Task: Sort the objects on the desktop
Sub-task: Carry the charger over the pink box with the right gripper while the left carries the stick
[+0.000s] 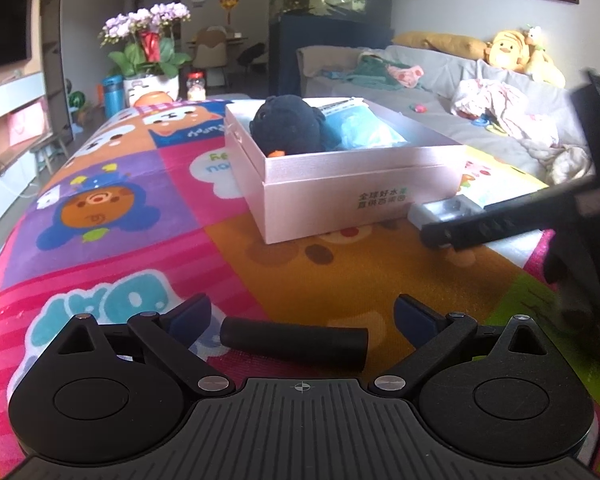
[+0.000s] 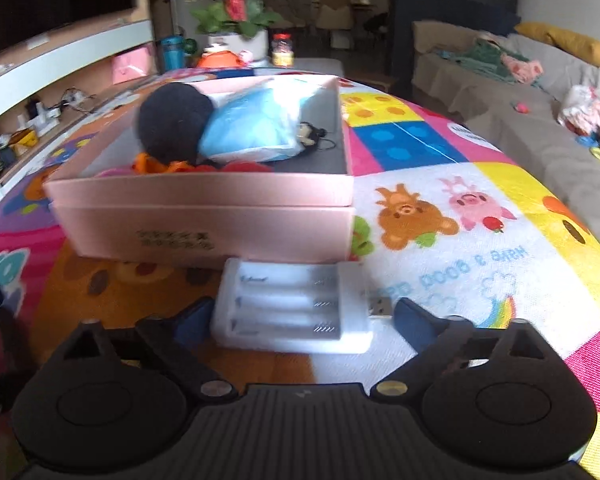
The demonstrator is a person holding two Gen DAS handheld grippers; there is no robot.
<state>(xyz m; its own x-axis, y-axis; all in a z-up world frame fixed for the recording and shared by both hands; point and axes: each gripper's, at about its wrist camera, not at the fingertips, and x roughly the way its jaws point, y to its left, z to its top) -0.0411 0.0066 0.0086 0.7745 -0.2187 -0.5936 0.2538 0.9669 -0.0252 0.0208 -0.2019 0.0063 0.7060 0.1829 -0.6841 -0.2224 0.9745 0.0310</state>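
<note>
A pink box (image 1: pixel 340 196) stands on the colourful cartoon cloth; it holds a black plush toy (image 1: pixel 288 124) and a blue packet (image 1: pixel 364 128). My left gripper (image 1: pixel 300 316) is open, with a black cylinder (image 1: pixel 294 342) lying on the cloth between its fingers. My right gripper (image 2: pixel 300 316) is open around a white battery charger (image 2: pixel 292 308) with a USB plug, just in front of the box (image 2: pixel 204 224). The right gripper's arm also shows in the left wrist view (image 1: pixel 500 224), beside the charger (image 1: pixel 440 210).
A flower pot (image 1: pixel 148 56), a blue bottle (image 1: pixel 112 94) and a jar (image 1: pixel 196 86) stand beyond the table's far end. A grey sofa (image 1: pixel 460 80) with clothes and plush toys runs along the right. A TV shelf (image 2: pixel 60 92) is on the left.
</note>
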